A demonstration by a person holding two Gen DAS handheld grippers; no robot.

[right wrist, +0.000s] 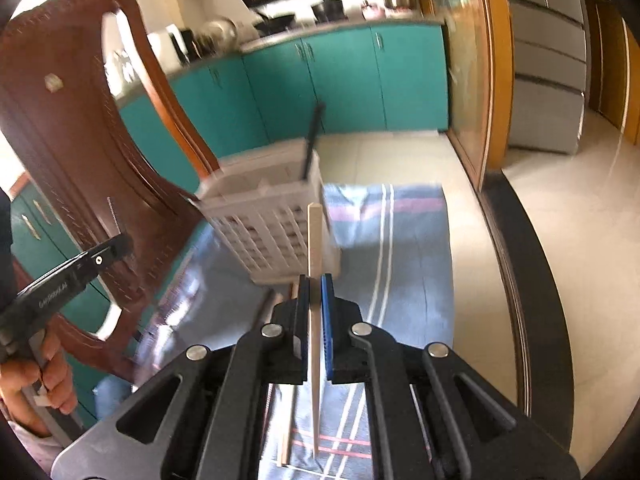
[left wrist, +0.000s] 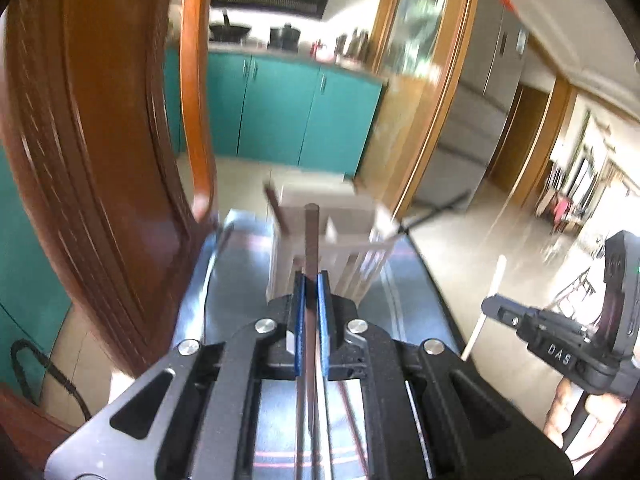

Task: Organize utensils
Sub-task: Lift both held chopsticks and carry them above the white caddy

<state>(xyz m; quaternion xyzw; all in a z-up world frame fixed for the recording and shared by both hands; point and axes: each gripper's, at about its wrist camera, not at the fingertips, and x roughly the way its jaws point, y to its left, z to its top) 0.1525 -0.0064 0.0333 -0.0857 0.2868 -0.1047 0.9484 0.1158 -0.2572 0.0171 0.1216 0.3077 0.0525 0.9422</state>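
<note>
my left gripper is clamped on a dark chopstick, its long axis aimed straight at the white caddy just ahead. my right gripper pinches a pale chopstick, caddy ahead-left.

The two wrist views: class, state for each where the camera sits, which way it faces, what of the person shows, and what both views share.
Left wrist view: sits on the left tool, faces forward along a dark brown chopstick toward the white basket; the right tool shows at the right edge.
Right wrist view: sits on the right tool, faces along a pale chopstick toward the basket; the left tool and the left hand show.
Shared: basket, striped cloth, wooden chair, teal cabinets.
</note>
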